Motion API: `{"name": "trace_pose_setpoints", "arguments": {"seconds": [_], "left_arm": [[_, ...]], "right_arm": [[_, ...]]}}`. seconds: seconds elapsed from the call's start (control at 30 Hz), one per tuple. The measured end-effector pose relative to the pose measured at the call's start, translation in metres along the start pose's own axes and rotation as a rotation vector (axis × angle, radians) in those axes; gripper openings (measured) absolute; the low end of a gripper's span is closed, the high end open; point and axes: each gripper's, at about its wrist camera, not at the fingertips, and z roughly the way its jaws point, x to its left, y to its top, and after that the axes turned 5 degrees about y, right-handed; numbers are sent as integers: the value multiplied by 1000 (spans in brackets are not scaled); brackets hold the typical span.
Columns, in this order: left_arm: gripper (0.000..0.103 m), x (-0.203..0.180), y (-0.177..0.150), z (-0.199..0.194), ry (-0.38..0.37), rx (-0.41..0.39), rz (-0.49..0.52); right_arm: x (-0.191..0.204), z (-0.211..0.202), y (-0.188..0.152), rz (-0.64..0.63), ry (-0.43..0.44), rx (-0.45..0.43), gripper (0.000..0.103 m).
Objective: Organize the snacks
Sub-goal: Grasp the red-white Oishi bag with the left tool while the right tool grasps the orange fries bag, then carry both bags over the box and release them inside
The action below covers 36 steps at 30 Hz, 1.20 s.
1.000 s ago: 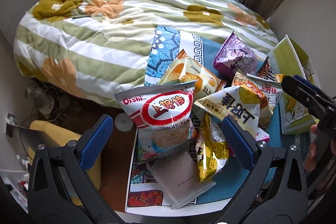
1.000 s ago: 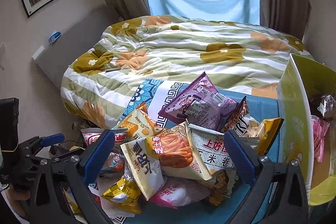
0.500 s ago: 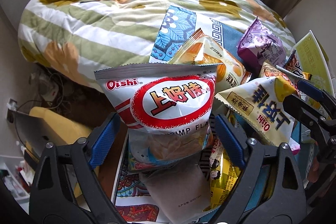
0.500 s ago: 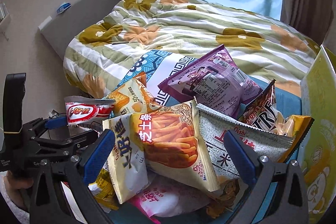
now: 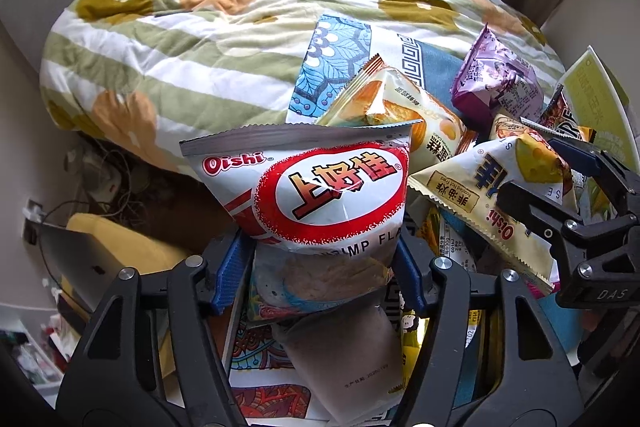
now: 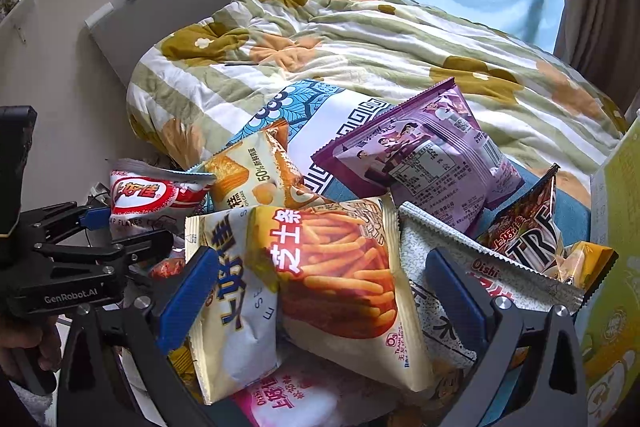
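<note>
The red-and-white shrimp bag (image 5: 320,195), at the pile's left edge, has just been clamped by the closing left gripper (image 5: 320,267), presumably for sorting, while the right gripper (image 6: 320,291) is held wide over the cheese-stick bag (image 6: 340,267).

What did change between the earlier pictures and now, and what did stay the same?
The left tool came down over the red-and-white Oishi shrimp bag, and its jaws have just been closing: they now pinch the bag's lower part. The right tool also came lower, open, around the cheese stick bag without gripping it. The purple bag, the other snacks and the floral quilt lie as before.
</note>
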Motion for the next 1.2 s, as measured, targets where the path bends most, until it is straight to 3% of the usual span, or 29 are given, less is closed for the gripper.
{"name": "trace_pose_setpoints", "arguments": {"seconds": [0.23,0.3,0.4,0.57,0.77,1.2], "left_arm": [[60,0,-3,-10,13,-14,5],[60,2,-3,-12,14,-14,-2],[60,5,-3,-14,8,-13,-13],[60,5,-5,-22,6,-24,-11],[60,7,-3,-36,3,-44,-7],[60,6,11,-97,-44,-135,39]], "right_arm": [[5,8,2,-28,13,25,100],[7,9,1,-35,21,30,92],[8,9,0,-33,48,38,71],[12,2,-4,-34,71,28,54],[16,-12,-6,-22,72,3,48],[22,-80,-1,53,34,-131,47]]}}
